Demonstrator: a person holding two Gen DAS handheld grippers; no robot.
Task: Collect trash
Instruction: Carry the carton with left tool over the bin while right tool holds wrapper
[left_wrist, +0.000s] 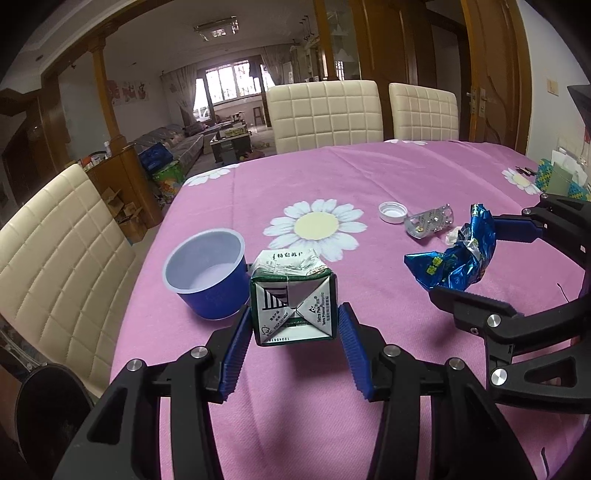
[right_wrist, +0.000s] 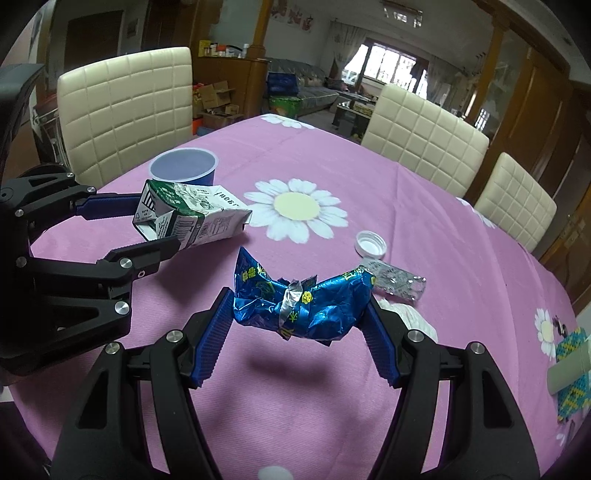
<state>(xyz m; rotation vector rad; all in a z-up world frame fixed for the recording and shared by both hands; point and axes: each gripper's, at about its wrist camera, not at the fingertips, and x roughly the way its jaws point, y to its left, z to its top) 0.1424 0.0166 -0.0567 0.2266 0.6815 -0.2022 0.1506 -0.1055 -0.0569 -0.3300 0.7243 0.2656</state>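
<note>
My left gripper (left_wrist: 294, 309) is shut on a green and white milk carton (left_wrist: 291, 295), its blue pads pressed on both sides of the carton's folded end. In the right wrist view the carton (right_wrist: 195, 214) hangs tilted above the pink tablecloth. My right gripper (right_wrist: 299, 298) is shut on a crumpled blue foil wrapper (right_wrist: 295, 302), held clear of the cloth with its shadow below. The left wrist view shows that wrapper (left_wrist: 454, 258) at the right, between the right gripper's fingers. On the table lie a blue plastic cup (left_wrist: 207, 273), a white bottle cap (left_wrist: 392, 212) and a silver blister pack (left_wrist: 428, 223).
A crumpled white tissue (right_wrist: 410, 317) lies by the blister pack (right_wrist: 399, 282). A box in a crocheted cover (right_wrist: 569, 358) stands at the table's right edge. Cream padded chairs (right_wrist: 125, 107) surround the pink flowered table (right_wrist: 443, 206). The two grippers hang close side by side.
</note>
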